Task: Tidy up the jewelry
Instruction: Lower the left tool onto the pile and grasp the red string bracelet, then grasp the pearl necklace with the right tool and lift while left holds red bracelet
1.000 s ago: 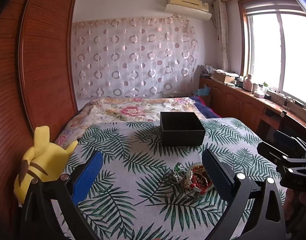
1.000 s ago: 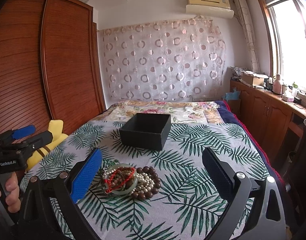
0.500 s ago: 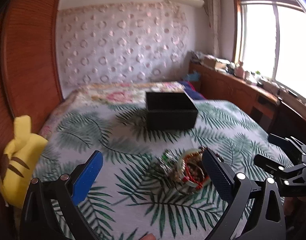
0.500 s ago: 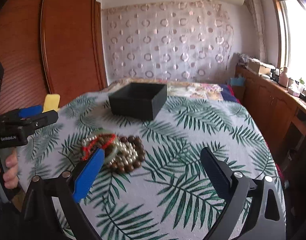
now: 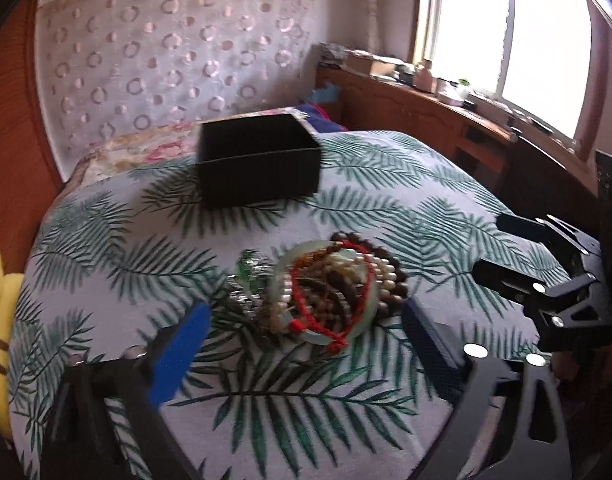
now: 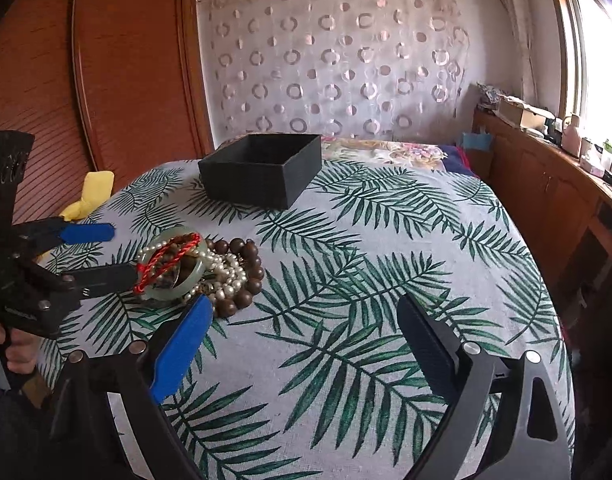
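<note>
Black open box [image 6: 261, 172] sits behind the jewelry pile [image 5: 326, 284]; we hold our left gripper [image 5: 301, 344] spread around the pile, right gripper [image 6: 306, 344] spread beside it. No legible writing.

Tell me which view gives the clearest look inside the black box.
The right wrist view: the black box is sharp there, and its open top shows some inner wall, though not the floor. In the left wrist view the same box is motion-blurred and shows mostly its front wall, so the inside is hard to judge.
</note>
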Demonstrator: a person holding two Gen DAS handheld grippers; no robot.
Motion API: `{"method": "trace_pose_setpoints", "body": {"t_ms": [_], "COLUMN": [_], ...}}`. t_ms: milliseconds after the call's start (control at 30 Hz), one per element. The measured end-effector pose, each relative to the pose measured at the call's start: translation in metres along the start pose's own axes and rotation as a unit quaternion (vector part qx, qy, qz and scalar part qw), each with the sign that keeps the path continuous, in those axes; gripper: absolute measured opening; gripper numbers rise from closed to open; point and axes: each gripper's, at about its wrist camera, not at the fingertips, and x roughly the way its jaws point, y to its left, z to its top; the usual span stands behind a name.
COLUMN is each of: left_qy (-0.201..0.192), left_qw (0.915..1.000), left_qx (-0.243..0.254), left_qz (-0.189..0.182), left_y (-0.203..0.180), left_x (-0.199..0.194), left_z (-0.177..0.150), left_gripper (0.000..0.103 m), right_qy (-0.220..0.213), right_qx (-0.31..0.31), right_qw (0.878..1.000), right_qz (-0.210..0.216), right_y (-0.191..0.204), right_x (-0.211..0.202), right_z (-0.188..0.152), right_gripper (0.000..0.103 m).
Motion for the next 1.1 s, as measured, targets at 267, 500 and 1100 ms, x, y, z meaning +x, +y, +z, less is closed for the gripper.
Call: {"method": "trace_pose_setpoints", "body": {"t_ms": [267,500,1100], "left_qy": [0.016,0.015,-0.075], "left_qw": [0.9989,0.9985,0.9961], "left_qx": [0.030,0.024,-0.025], "left_qz": [-0.031,-0.047,-0.039], "left_y": [-0.018,-0.014,0.030], "left_x": [0.014,0.016,-0.058], "left_z": [0.003,0.003,0.021], "left_gripper": [0.043,0.002,0.002], "right_qy": [0.000,0.001,0.038], "right_qx": [0.010,0.005,-0.058], "right_qw": [1.000,1.000,0.993], "right_qz": [0.000,0.003,0.100], "right_y": [-0.006,-0.002,0.051], "right_x": [0.003,0.004,0.030], "right_z": [-0.001,-0.002,0.019], "right_gripper": [0.095,0.095,0.073]}}
